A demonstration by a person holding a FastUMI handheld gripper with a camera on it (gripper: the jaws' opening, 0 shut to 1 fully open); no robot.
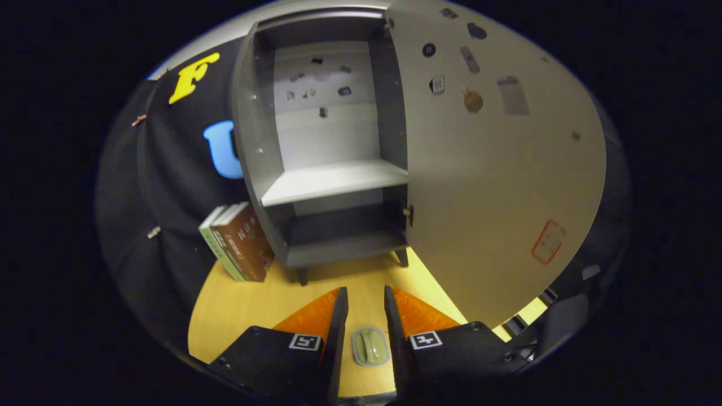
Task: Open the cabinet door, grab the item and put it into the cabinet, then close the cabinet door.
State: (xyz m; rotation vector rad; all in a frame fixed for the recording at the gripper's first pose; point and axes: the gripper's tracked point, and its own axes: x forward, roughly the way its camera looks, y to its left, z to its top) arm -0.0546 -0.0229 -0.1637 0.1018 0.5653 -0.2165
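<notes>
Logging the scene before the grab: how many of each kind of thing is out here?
Cabinet, door swung open: 1
Books leaning beside the cabinet: about 3
Small grey-green item on the table, between the open jaws of the gripper: 1
Total: about 5

Cabinet (pixel 333 169) stood on table (pixel 237 316), door (pixel 496 186) swung right; books (pixel 240 242) leaned left of it; item (pixel 370 347) lay between fingers (pixel 333 321).

We see our gripper (pixel 366 299) with its two fingers a little apart. Each finger has a bumpy pad (pixel 313 316) on a dark base. Each base has a small square black-and-white marker (pixel 305 341) and little round screws (pixel 252 329).
</notes>
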